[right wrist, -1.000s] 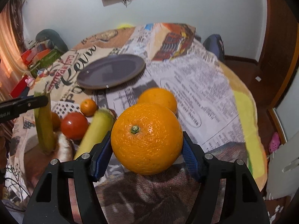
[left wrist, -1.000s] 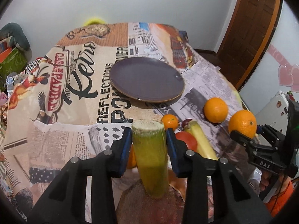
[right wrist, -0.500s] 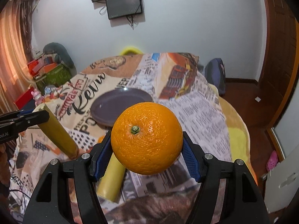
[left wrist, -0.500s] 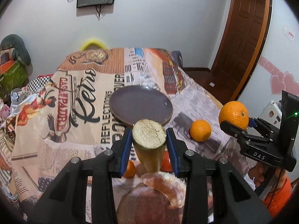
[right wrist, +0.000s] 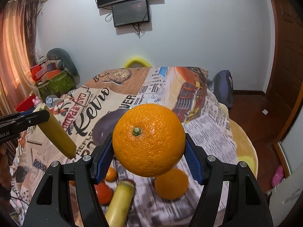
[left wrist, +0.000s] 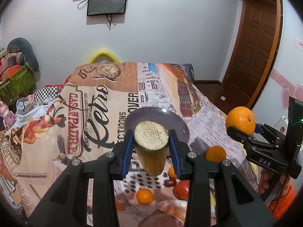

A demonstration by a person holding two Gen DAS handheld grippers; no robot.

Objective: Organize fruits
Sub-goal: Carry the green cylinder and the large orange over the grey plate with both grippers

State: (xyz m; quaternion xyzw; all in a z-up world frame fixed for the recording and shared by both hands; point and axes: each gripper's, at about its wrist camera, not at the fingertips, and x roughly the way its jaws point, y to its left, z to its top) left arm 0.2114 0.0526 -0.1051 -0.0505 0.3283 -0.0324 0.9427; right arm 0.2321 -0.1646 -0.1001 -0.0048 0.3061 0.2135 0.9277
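Note:
My left gripper (left wrist: 151, 147) is shut on a yellow-green sugarcane stick (left wrist: 151, 147), held high above the table; the stick also shows in the right wrist view (right wrist: 56, 132). My right gripper (right wrist: 148, 151) is shut on a large orange (right wrist: 148, 140), also lifted; that orange shows at the right of the left wrist view (left wrist: 240, 120). A dark purple plate (left wrist: 176, 123) lies on the printed tablecloth beyond both grippers. Below on the cloth lie another orange (right wrist: 171, 184), a second yellow stick (right wrist: 118, 202), a tomato (right wrist: 103, 193), small oranges (left wrist: 144, 196) and a dark grape (left wrist: 169, 183).
The table (left wrist: 106, 102) is covered by a newspaper-print cloth. A wooden door (left wrist: 253, 53) is at the right, screens (right wrist: 130, 13) hang on the far wall, and boxes and clutter (right wrist: 53, 77) stand at the left. A yellow chair back (left wrist: 103, 55) is behind the table.
Both grippers have risen well above the table with their fruit; the sugarcane stick and the orange left the cloth and the fruit pile now lies far below.

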